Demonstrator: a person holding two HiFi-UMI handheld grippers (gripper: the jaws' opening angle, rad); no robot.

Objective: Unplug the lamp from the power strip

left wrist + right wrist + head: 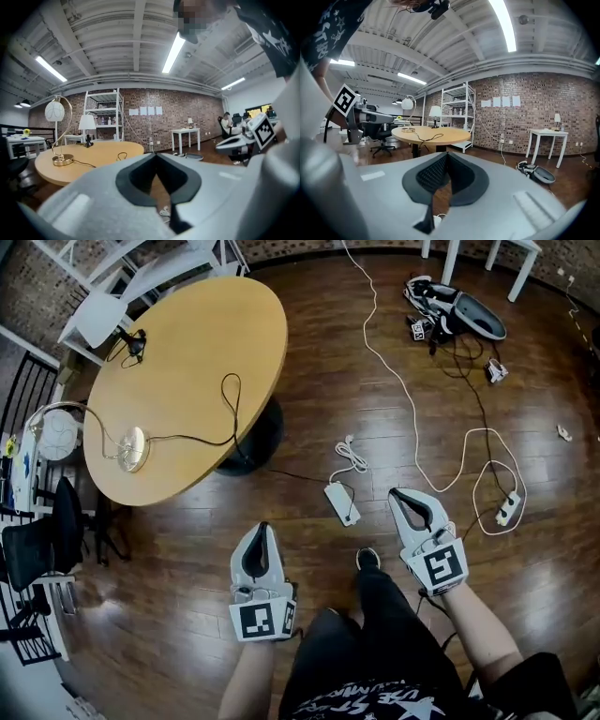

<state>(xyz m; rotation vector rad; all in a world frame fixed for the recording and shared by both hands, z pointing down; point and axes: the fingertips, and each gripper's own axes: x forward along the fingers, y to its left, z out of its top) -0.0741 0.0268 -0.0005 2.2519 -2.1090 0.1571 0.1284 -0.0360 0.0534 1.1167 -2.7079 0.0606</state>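
Observation:
The lamp [131, 448], with a gold base and a white globe shade, stands on the left of the round wooden table [197, 334]. Its dark cord loops over the tabletop, drops off the edge and runs along the floor to a white power strip [342, 502]. My left gripper [263, 527] is shut and empty, held low over the floor in front of the table. To the right of the strip, my right gripper [397, 493] is also shut and empty. Past my left gripper [156, 154] the lamp [61, 159] shows on the table. My right gripper [446, 153] points toward the table [431, 135].
A second white power strip [507, 509] with a long white cable lies on the floor at right. A black and white device [459, 310] sits further back amid dark cables. White chairs [103, 315] stand behind the table, and a black office chair [42, 540] at far left.

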